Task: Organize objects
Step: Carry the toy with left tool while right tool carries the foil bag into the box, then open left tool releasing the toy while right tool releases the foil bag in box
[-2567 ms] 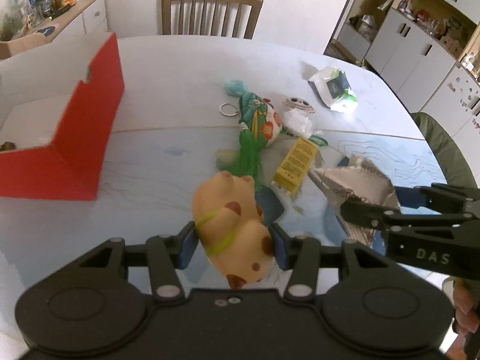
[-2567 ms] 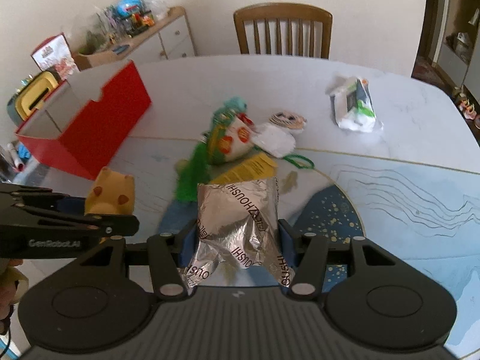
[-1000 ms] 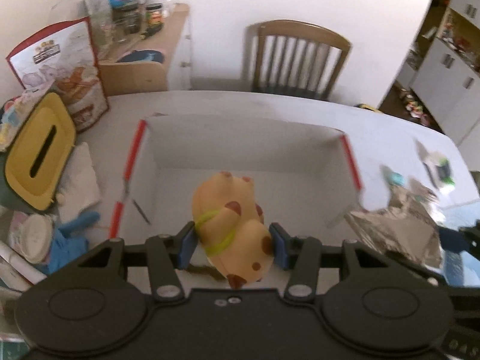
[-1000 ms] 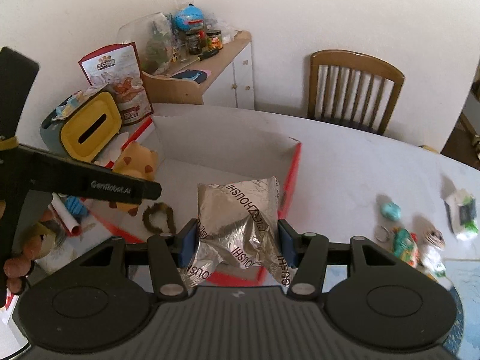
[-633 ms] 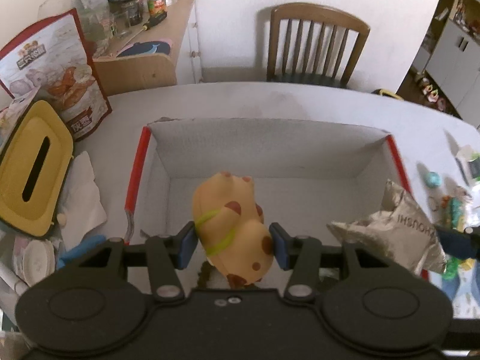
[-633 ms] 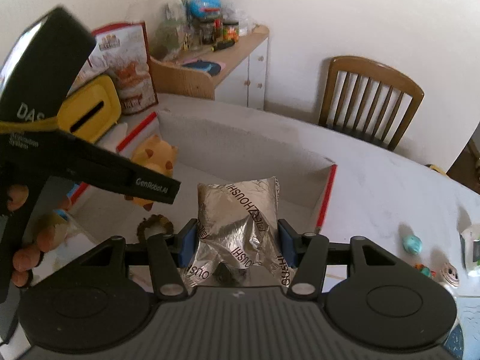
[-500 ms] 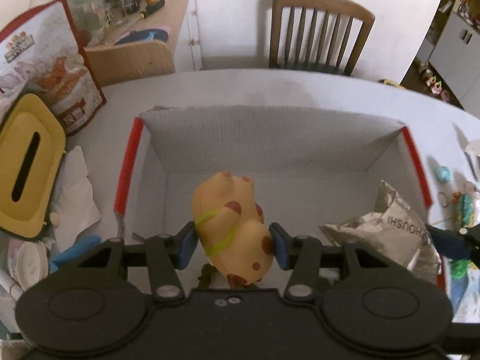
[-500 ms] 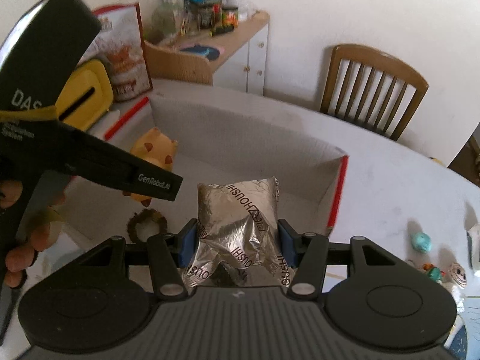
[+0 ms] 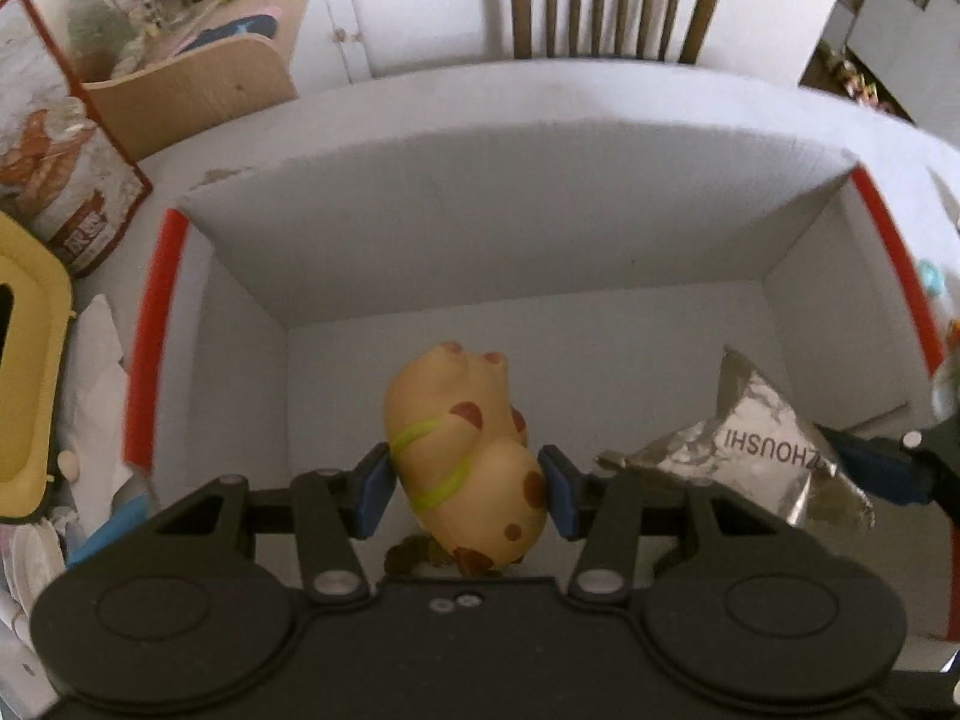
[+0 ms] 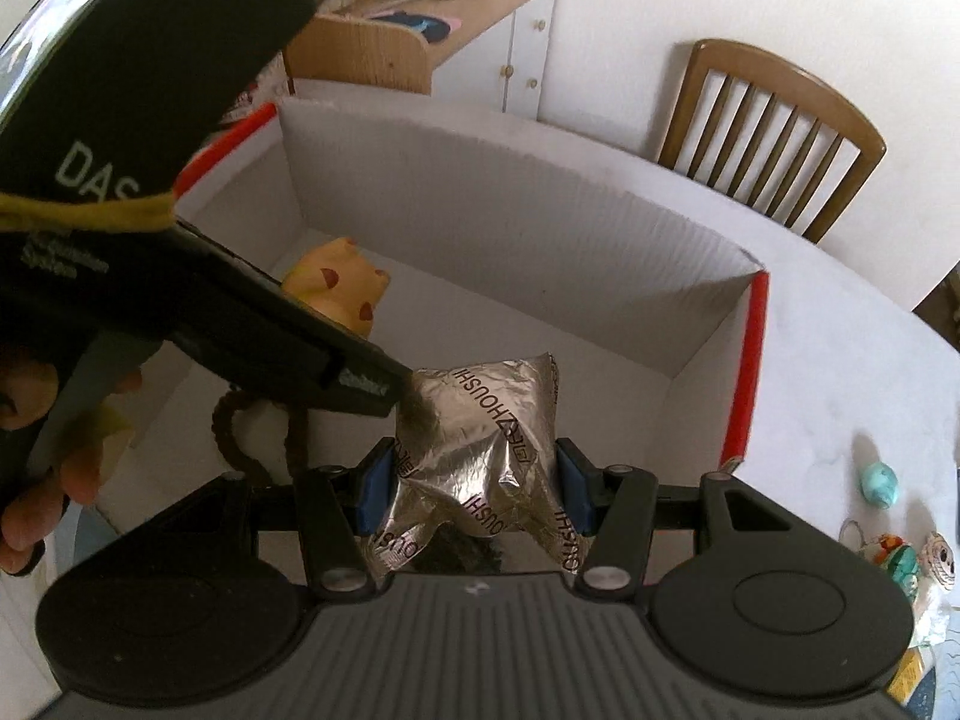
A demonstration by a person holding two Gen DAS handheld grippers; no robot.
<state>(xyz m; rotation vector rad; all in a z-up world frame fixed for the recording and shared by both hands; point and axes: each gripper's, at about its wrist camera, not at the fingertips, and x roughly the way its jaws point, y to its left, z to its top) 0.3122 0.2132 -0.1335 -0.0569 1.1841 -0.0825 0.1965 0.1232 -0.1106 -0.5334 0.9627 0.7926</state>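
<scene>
While held over the box (image 9: 528, 228): toy (image 9: 465, 456) clamped in left gripper (image 9: 467, 489); foil bag (image 10: 480, 456) clamped in right gripper (image 10: 474, 489). Step: depositing. Next: lower, release both inside. Brown ring (image 10: 231, 420) on box floor; oddments (image 10: 879, 483) on counter (image 10: 840, 372).

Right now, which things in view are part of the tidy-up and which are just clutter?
In the job:
- toy pig, held in left hand-held gripper
- foil bag, held in right hand-held gripper
- red box
- brown ring in the box

Just lying about:
- chair
- yellow tissue box
- cabinet
</scene>
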